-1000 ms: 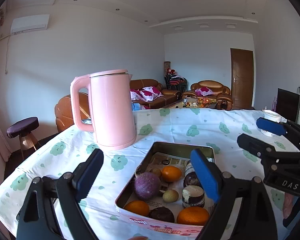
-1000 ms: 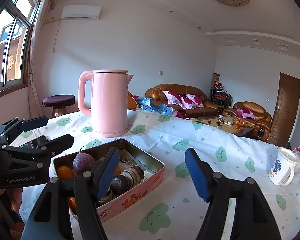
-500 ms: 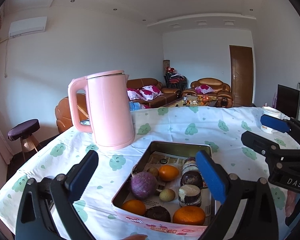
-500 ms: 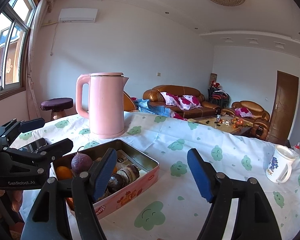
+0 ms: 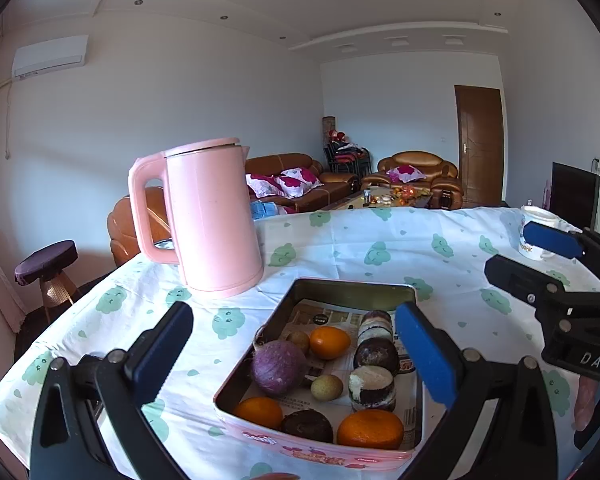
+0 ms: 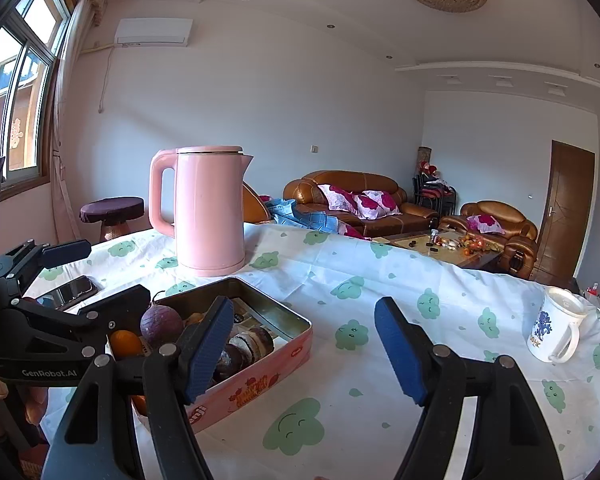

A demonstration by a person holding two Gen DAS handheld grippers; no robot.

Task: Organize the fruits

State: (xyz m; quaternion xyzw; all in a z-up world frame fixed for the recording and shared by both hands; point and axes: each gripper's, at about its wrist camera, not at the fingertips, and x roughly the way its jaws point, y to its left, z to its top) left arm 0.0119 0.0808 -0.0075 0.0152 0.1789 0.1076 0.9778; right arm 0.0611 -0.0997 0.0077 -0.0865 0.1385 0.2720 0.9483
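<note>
covering the table, a cloud-print cloth (sofas behind)

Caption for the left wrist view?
Open left gripper above a tin of fruit, pink kettle behind, open right gripper alongside.

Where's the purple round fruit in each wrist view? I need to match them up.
Left wrist: purple fruit lies at the tin's left side, lower centre.
Right wrist: purple fruit shows at lower left, behind the left gripper.
Shared landmark: pink kettle.

White-walled room: brown leather sofas (floral cushions), wooden door, sunlit window.
</note>
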